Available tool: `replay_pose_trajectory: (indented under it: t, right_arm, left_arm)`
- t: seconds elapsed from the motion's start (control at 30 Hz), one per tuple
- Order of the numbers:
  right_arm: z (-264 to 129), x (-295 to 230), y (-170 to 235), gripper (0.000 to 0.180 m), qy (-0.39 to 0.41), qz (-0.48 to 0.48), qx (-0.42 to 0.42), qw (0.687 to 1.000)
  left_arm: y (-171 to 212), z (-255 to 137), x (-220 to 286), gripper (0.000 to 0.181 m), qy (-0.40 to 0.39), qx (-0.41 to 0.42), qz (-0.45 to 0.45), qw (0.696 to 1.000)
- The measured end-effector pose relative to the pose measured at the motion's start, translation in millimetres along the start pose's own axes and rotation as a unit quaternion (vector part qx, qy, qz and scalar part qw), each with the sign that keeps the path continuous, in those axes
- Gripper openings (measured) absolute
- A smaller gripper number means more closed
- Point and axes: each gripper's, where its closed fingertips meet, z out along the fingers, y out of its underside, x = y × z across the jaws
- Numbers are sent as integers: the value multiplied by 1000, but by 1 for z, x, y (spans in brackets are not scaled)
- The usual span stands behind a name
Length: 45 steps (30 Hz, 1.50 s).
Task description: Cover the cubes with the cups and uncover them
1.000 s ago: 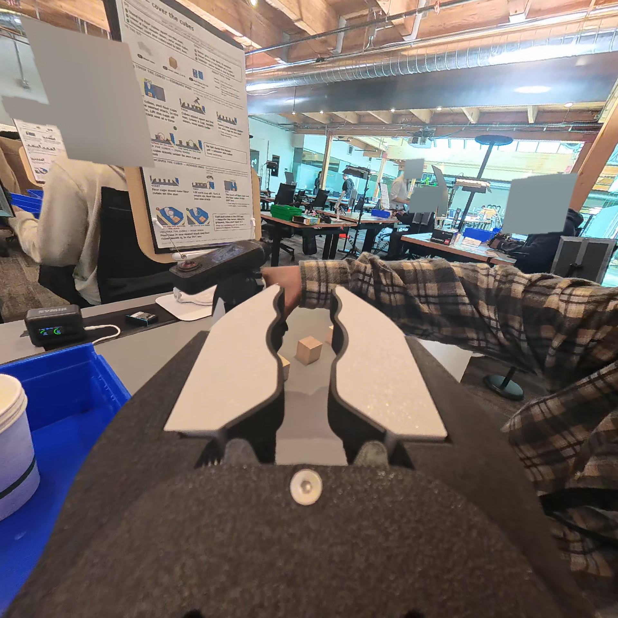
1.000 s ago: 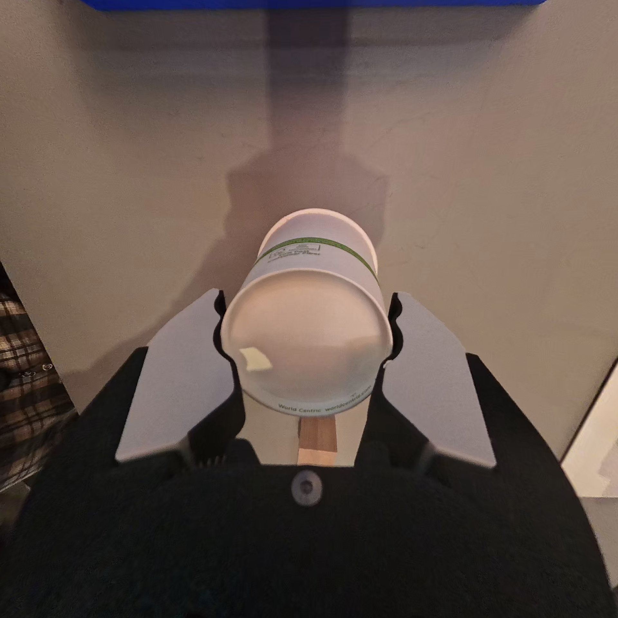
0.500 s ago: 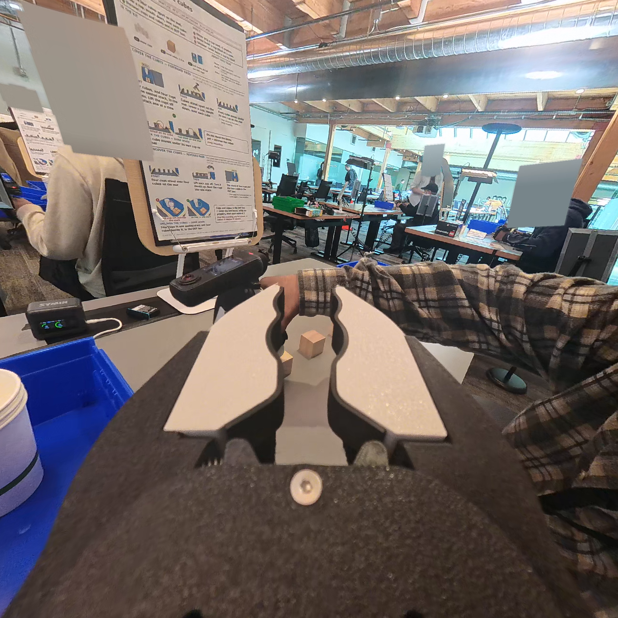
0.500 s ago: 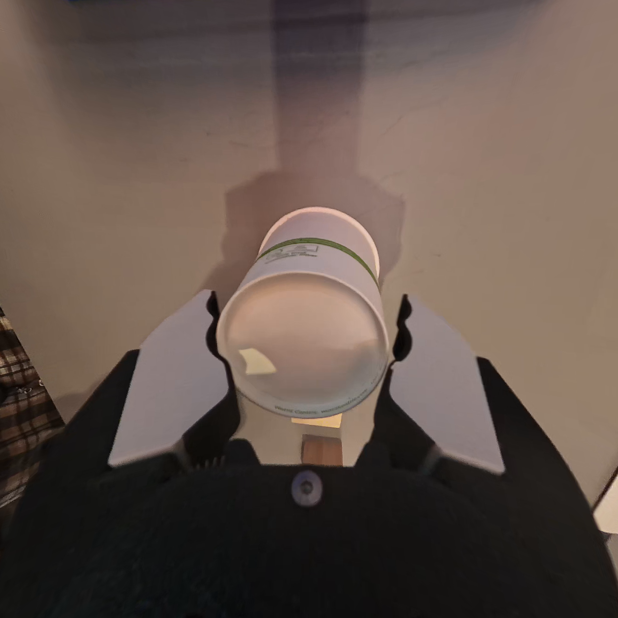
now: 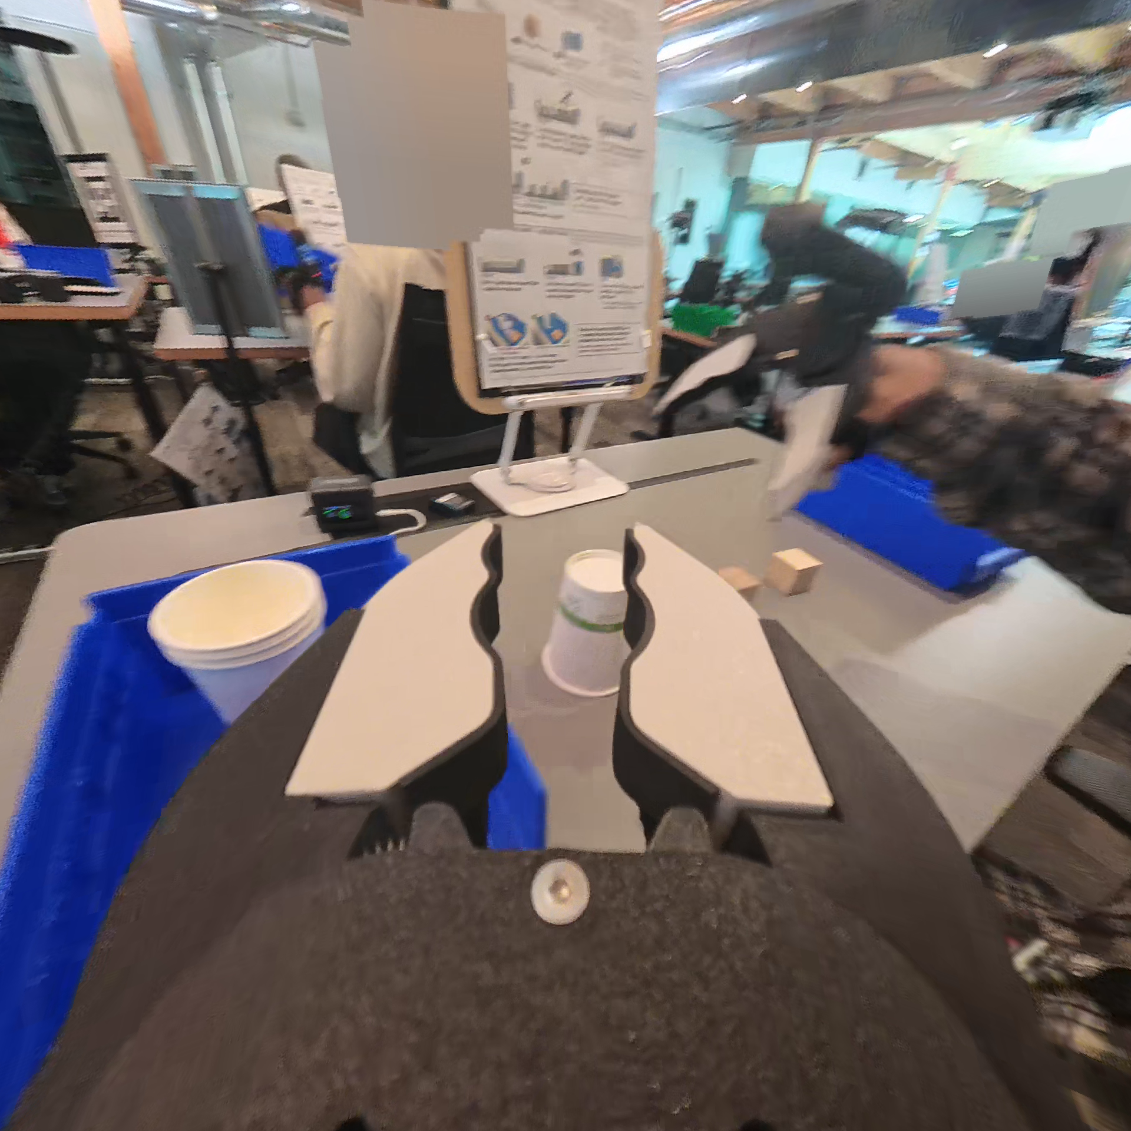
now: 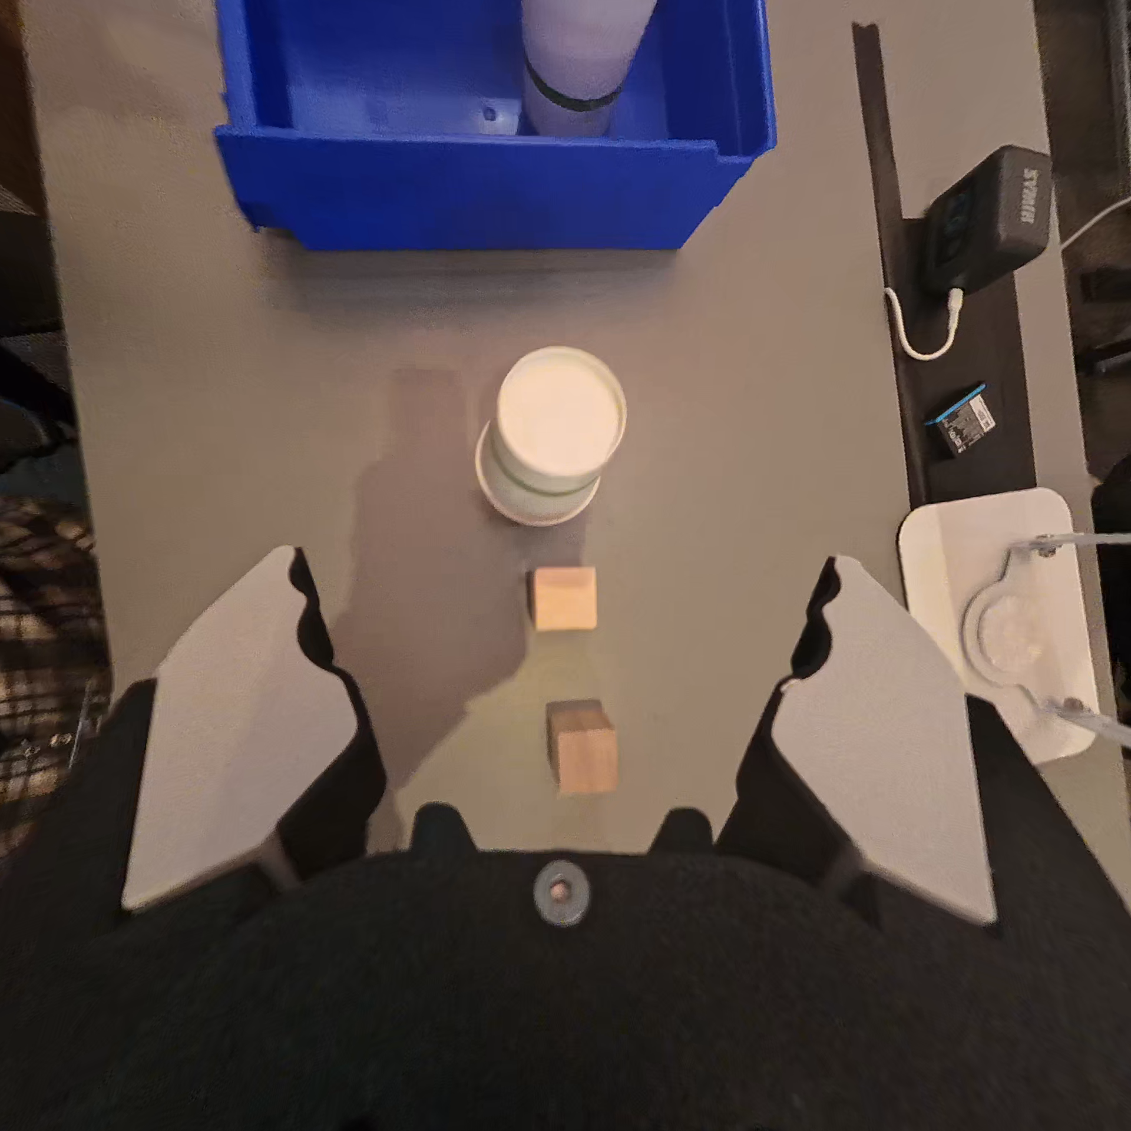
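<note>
Right gripper [image 6: 560, 618] hangs above the grey table [image 6: 245, 367], jaws spread wide and holding nothing. Below it sit two bare wooden cubes [image 6: 581, 750] [image 6: 564, 598], well inside the edges, then the upside-down cup [image 6: 554, 444], then the blue bin [image 6: 477, 190] with stacked cups [image 5: 235, 624]. Left gripper [image 5: 562, 597] is partly open, empty.

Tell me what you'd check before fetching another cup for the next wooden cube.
1. Upside-down cup set flat on the table: ok.
2. Right tool open and empty: ok.
3. Left tool empty: ok, a gap shows between its fingers.
4. Two bare cubes, the nearer and the farther, in line with the cup: ok.
5. Cup stack waiting in the blue bin: ok.
6. A cube under the placed cup: cannot tell.
</note>
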Motion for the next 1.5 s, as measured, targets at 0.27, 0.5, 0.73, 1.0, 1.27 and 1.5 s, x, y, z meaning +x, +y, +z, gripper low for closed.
replay_pose_trajectory:
  t: [0.27, 0.5, 0.73, 1.0, 1.27, 1.5]
  right_arm:
    - [-29, -71, 99, 136, -37, 25, 36, 998]
    - [-30, -109, 157, 135, -66, 66, 70, 993]
    - [-45, -120, 193, 133, -64, 101, 83, 989]
    - [-50, -124, 213, 132, -71, 124, 94, 985]
    - [-48, -125, 215, 132, -75, 126, 98, 984]
    - [-50, -126, 213, 131, -75, 132, 103, 983]
  left_arm:
    - [13, 34, -65, 28, -2, -204, 93, 974]
    - [46, 72, -114, 27, 47, -460, 163, 871]
    - [83, 95, -147, 28, 30, -564, 167, 808]
    - [107, 101, -166, 22, 14, -616, 148, 774]
    - [122, 102, -167, 17, 11, -634, 134, 762]
    - [127, 101, -165, 3, 16, -641, 115, 759]
